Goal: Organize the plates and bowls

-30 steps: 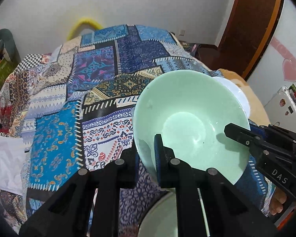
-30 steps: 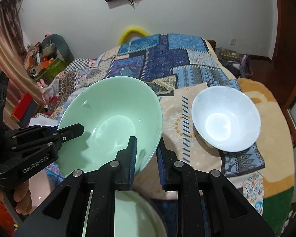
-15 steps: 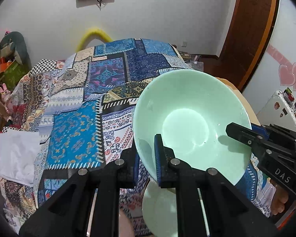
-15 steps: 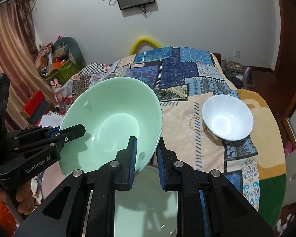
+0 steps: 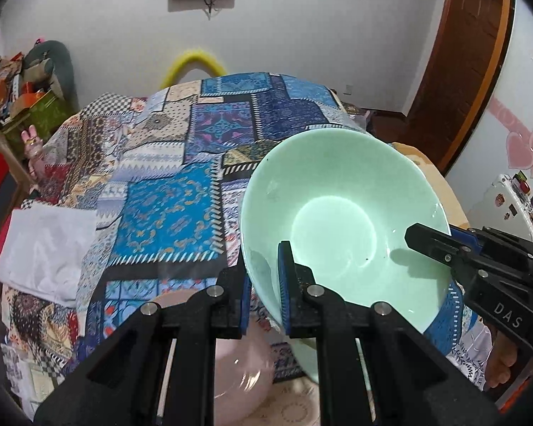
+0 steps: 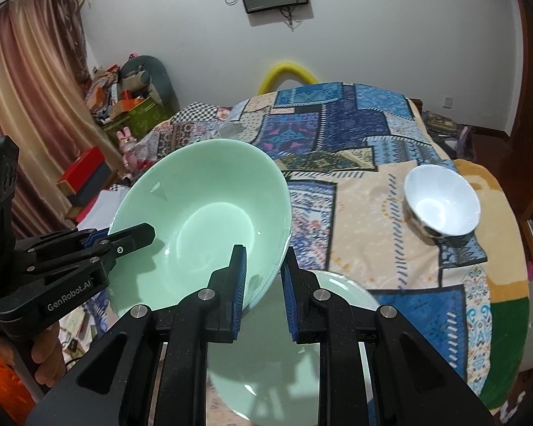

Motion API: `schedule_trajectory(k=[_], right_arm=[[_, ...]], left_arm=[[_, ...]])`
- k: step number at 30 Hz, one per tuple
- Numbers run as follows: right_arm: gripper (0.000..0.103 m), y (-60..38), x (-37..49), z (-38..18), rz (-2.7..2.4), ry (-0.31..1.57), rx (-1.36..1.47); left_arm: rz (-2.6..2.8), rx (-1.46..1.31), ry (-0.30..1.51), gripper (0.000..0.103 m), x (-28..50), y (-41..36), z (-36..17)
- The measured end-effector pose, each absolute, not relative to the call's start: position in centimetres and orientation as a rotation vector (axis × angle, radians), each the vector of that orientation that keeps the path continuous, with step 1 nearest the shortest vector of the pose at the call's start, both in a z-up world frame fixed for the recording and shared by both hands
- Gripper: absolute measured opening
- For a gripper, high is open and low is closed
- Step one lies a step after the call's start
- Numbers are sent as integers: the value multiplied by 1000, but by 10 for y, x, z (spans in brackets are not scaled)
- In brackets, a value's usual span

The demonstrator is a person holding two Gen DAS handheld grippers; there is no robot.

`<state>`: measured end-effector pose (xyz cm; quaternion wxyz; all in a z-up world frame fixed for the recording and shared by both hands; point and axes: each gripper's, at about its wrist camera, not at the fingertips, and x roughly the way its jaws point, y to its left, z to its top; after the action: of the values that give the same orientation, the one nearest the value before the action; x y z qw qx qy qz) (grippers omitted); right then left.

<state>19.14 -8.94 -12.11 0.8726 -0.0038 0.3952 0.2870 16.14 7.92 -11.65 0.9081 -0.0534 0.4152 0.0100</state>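
Green bowl (image 5: 341, 213) higher than 1 s ago, both grippers (image 5: 264, 277) (image 6: 263, 273) still clamped.

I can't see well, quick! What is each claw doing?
Left gripper: closed on the green bowl rim.
Right gripper: closed on the same bowl's rim.

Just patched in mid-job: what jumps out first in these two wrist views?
A large mint-green bowl dominates both views, held tilted in the air with the left claw pinching one rim and the right claw the opposite rim. Below it sit a pale green dish and a pink bowl. A white bowl rests on the patchwork bedspread, to the right in the right wrist view.
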Motion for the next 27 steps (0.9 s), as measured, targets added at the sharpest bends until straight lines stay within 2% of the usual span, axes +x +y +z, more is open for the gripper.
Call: schedule_trajectory(k=[13,27], right_arm=[[18,-48,161,-137,680,871,-17],[18,-8,144,-170,746,957,-40]], left_arm=[[103,-129,872,13,114,123,-129],[168,-181,941,13,86,164,-166]])
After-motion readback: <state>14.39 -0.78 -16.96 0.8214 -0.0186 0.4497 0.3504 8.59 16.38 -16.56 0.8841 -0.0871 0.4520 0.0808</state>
